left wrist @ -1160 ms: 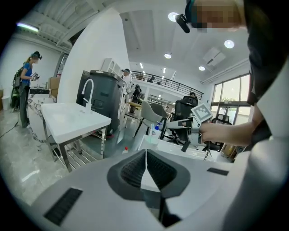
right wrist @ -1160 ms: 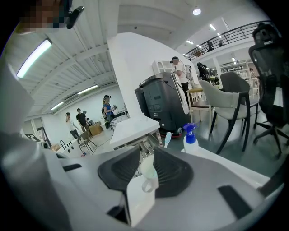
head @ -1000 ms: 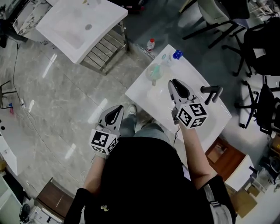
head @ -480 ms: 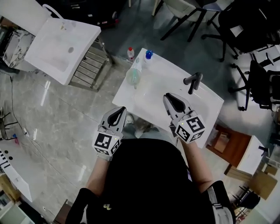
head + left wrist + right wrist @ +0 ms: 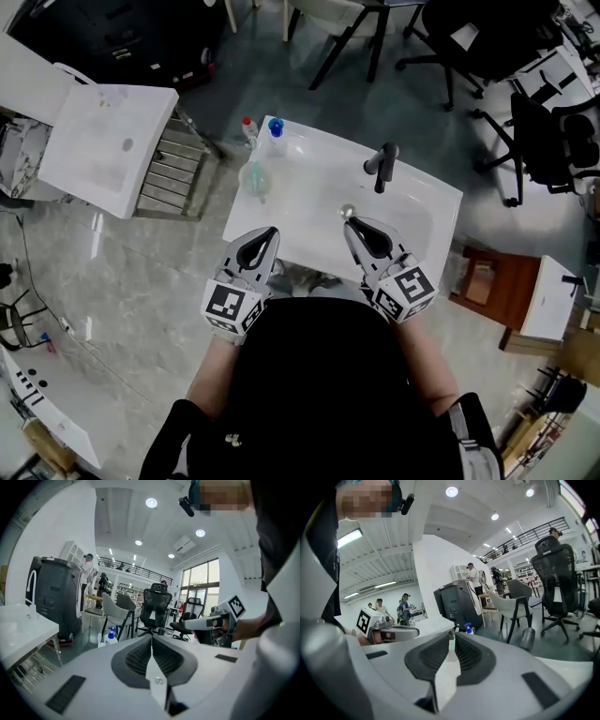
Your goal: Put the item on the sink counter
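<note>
A white sink counter (image 5: 422, 202) with a black faucet (image 5: 380, 167) stands in front of me. A pale green see-through item (image 5: 255, 178) rests on its left part, below a blue-capped bottle (image 5: 276, 127). My left gripper (image 5: 266, 234) hovers at the counter's near left edge, shut and empty; its pads (image 5: 140, 654) meet. My right gripper (image 5: 351, 228) is over the near rim of the basin. Its jaws have just been closing; a slim gap remains and nothing is between them. The blue-capped bottle (image 5: 467, 629) and the faucet (image 5: 527, 638) show beyond it.
A red-capped bottle (image 5: 247, 125) stands by the counter's far left corner. A second white sink unit (image 5: 103, 150) on a metal rack is at the left. Office chairs (image 5: 534, 122) stand behind, and a brown cabinet (image 5: 487, 286) is at the right. People stand in the background.
Both grippers have drawn back from the sink toward my body. The right gripper left the middle of the basin for its near rim, and its jaws narrowed.
</note>
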`<state>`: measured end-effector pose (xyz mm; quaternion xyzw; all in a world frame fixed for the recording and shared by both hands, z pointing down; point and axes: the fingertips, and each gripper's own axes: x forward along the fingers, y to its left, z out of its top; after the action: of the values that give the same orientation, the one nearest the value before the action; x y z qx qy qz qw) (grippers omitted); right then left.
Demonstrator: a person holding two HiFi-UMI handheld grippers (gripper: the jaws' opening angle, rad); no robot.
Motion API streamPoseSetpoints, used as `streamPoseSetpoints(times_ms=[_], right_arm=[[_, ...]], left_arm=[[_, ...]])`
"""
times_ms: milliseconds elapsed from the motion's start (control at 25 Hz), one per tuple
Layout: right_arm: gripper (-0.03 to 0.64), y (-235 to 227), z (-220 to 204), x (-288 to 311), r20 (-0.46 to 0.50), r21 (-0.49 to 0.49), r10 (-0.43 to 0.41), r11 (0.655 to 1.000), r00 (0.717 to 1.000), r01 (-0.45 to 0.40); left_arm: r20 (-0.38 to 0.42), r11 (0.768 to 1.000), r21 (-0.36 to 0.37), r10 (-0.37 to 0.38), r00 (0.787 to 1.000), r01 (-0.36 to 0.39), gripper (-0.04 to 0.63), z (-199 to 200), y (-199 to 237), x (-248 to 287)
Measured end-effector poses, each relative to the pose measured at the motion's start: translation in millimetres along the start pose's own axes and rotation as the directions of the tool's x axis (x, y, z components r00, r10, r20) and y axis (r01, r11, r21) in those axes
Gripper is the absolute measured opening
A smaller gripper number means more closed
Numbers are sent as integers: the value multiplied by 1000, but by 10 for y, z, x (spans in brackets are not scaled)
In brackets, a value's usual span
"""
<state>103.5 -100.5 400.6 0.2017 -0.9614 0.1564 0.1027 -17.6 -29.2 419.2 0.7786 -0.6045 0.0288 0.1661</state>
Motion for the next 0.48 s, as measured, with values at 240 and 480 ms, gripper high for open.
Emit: streamPoseSetpoints(times_ms=[240,480], right_arm=[[57,-41,38,-206,33,-11,-33,999,999,33],[57,-84,37,-355,55,-10,-54,998,997,54]], left_arm=[[-9,998,29,-48,999,49,26,24,-169,138],[3,997,41,-68,998,68,26,61,-303,186]])
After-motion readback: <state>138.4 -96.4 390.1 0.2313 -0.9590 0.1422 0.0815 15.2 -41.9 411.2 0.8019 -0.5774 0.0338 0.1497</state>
